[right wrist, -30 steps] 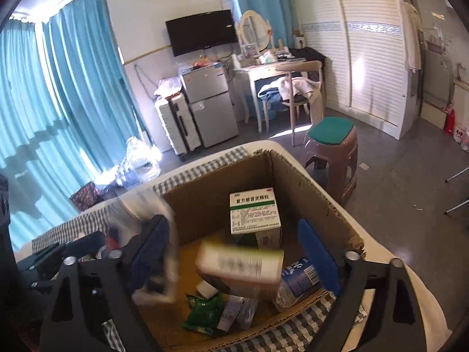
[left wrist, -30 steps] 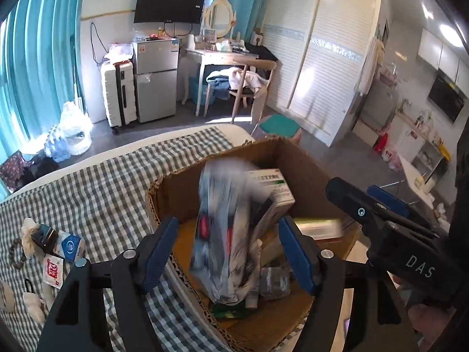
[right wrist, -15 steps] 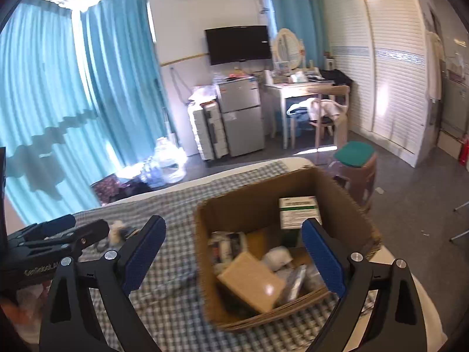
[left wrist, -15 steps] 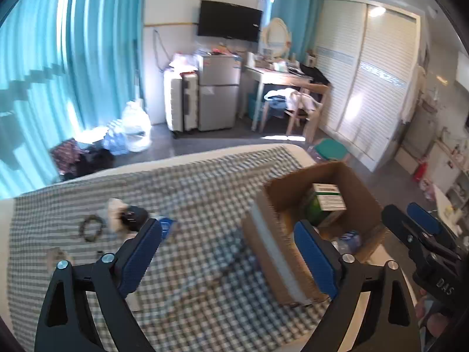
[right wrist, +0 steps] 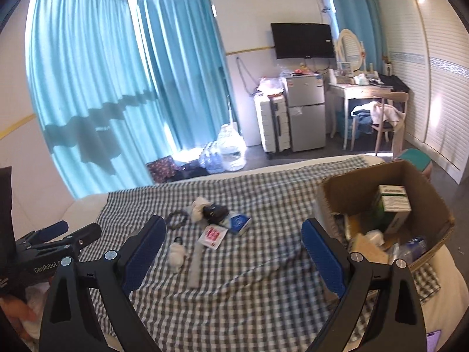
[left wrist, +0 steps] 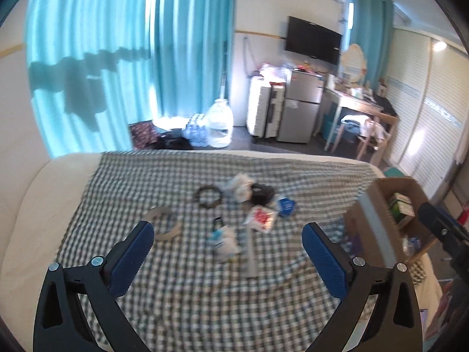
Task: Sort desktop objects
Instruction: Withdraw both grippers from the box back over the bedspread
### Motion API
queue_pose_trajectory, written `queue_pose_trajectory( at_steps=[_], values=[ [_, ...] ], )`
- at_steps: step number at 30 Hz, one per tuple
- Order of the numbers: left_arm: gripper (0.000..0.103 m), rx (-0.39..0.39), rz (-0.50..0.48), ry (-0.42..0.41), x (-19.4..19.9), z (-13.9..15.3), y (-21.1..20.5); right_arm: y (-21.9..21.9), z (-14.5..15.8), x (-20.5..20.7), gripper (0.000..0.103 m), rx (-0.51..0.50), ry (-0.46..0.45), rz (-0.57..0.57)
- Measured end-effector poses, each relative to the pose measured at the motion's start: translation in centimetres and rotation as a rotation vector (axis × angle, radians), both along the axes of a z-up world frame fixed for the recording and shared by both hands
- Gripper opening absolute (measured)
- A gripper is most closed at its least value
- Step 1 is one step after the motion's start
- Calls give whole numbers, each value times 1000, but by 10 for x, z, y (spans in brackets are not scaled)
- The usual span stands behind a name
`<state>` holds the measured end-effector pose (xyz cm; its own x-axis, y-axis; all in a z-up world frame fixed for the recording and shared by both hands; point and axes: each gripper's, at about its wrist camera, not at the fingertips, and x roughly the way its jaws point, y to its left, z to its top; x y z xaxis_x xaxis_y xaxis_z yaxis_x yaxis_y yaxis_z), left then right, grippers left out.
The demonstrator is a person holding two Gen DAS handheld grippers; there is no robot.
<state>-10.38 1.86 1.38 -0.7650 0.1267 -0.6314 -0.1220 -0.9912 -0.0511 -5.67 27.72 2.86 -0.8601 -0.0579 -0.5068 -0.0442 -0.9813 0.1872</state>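
Note:
Small items lie loose on the checked cloth: a tape roll, a dark bead ring, a black object, a blue packet, a red-and-white sachet, a white fluffy keychain and a grey strip. My left gripper hovers in front of them, its jaws still opening, with nothing between them. My right gripper is open and empty, between the sachet and the cardboard box. The box holds a green-and-white carton and several other packs.
The cloth covers a white bed whose edges fall away on the left and far side. The box stands at the cloth's right end. Beyond are blue curtains, a water jug, a suitcase and a small fridge.
Both grippers have swung left, away from above the box and toward the loose items. The packet between the left jaws and the carton by the right jaws are gone. The left jaws stand wider.

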Motion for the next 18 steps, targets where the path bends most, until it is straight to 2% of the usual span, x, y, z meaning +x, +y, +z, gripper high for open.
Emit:
queue_pose_trajectory(
  at_steps=[5,10,13,16,18],
  values=[
    [103,-41,121,-60,-6,-51,-48,-37,-31,-5,94,45,-19,74],
    [103,-6,141,-128,-15,-96,-72,-73,-70,-17,94,65,-52,149],
    [103,-20,155,-140,-23,-113,-77,-90,-96,-33,94,64,-116,180],
    [103,-6,154,-171,-35,-131,-82,-99,-121,-51,94,99,-179,161],
    [103,-6,161,-200,-46,-146,-86,-98,-137,-66,94,86,-232,148]
  ],
)
